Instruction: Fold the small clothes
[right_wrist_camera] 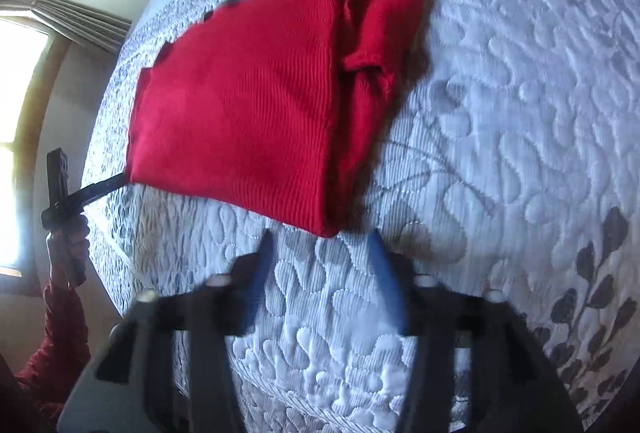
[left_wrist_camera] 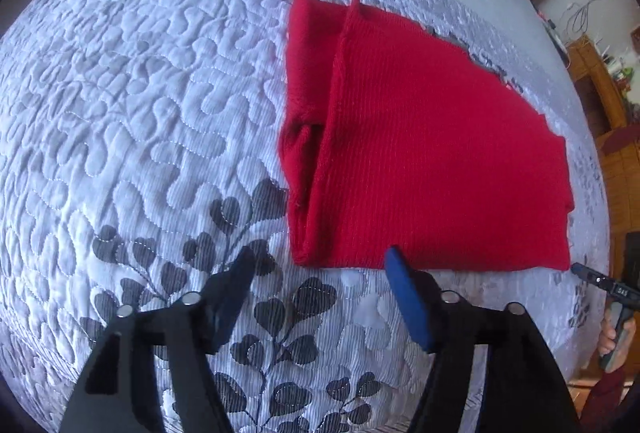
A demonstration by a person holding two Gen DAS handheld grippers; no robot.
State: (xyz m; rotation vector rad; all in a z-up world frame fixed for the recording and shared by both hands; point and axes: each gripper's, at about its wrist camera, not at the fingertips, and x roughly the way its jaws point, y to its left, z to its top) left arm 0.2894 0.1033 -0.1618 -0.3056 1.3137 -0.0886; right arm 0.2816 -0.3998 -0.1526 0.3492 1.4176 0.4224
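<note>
Two hand-held grippers hang over a quilted bedspread (left_wrist_camera: pixel 140 93) on a bed, each near the front edge of a red knit garment (left_wrist_camera: pixel 420 153). Left hand-held gripper (left_wrist_camera: pixel 320 261): jaws apart, nothing between them, its right blue pad (left_wrist_camera: pixel 408 297) just at the garment's near hem without pinching it. Right hand-held gripper (right_wrist_camera: pixel 320 237): jaws likewise parted and empty, tips just short of the near corner of the garment, which lies flat on the bedspread right of centre in the left wrist view. One side panel is already turned over onto the body, its seamed edge (left_wrist_camera: pixel 340 73) running front to back, with a narrower strip exposed beside it. Judged step: a fold has been laid and released; both grippers are free. The next move probably calls for pinching the near hem at two spaced points, catching every layer, and carrying it toward the far edge. Risk: loose knit may slip or drag the folded panel askew.
</note>
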